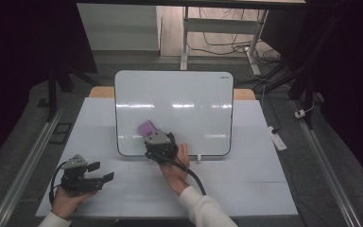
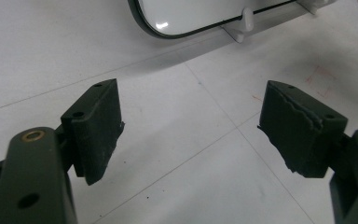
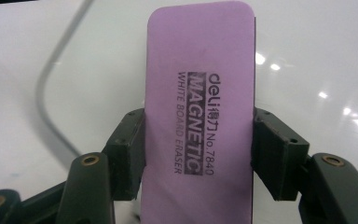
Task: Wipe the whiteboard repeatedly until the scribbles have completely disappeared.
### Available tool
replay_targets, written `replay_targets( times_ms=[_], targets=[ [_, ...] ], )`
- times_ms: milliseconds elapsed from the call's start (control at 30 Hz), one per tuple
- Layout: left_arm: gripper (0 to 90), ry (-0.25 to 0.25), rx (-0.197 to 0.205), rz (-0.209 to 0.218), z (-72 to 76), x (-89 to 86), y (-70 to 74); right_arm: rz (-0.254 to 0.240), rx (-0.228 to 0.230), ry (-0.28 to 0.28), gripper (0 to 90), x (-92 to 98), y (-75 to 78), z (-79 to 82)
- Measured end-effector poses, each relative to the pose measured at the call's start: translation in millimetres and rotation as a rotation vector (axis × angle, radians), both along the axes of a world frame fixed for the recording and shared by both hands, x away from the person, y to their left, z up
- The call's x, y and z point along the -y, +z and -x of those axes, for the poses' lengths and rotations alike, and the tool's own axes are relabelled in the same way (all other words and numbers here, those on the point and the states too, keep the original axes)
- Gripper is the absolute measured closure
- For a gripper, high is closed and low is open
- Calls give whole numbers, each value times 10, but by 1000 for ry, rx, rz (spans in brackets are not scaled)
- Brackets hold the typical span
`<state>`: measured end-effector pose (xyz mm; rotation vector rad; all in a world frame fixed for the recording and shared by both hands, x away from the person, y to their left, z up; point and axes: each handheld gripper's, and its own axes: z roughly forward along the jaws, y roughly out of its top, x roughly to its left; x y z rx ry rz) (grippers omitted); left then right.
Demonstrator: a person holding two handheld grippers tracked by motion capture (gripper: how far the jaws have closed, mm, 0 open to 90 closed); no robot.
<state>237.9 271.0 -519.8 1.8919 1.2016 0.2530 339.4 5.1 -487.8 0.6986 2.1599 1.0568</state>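
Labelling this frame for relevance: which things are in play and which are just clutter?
In play:
- purple magnetic whiteboard eraser, clamped in the right gripper
- glossy white whiteboard with rounded black-edged corners

Not in use:
- left gripper, open above the white table
- white power strip on the floor

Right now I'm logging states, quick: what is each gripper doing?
Left gripper: open, fingers wide apart, holding nothing.
Right gripper: closed on the purple whiteboard eraser.
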Motion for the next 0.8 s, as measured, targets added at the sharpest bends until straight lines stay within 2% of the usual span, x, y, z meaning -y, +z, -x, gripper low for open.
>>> replay_targets(
  times_ms=[100, 200, 267, 400, 533, 600, 700, 800],
  targets=[
    [220, 0, 0, 0, -1, -4, -1, 9, 1, 12, 404, -84, -33, 29],
    [220, 2, -2, -1, -6, -11, -5, -2, -19, 23, 404, -46, -10, 11],
    [219, 4, -2, -1, -7, -15, -6, 9, -9, 4, 404, 12, 23, -9],
    [219, 5, 0, 2, -3, -18, -1, -11, 14, -67, 404, 318, 144, -113],
    [220, 1, -1, -1, -8, -6, 0, -59, 18, -161, 404, 683, 286, -236],
    [219, 0, -1, -1, -9, 5, 1, -84, 8, -175, 404, 762, 323, -273],
    [219, -2, 1, -2, -12, 11, 6, -76, 18, -166, 405, 657, 297, -253],
    [219, -1, 1, -2, -13, 10, 5, -73, 0, -109, 405, 398, 240, -204]
  ],
)
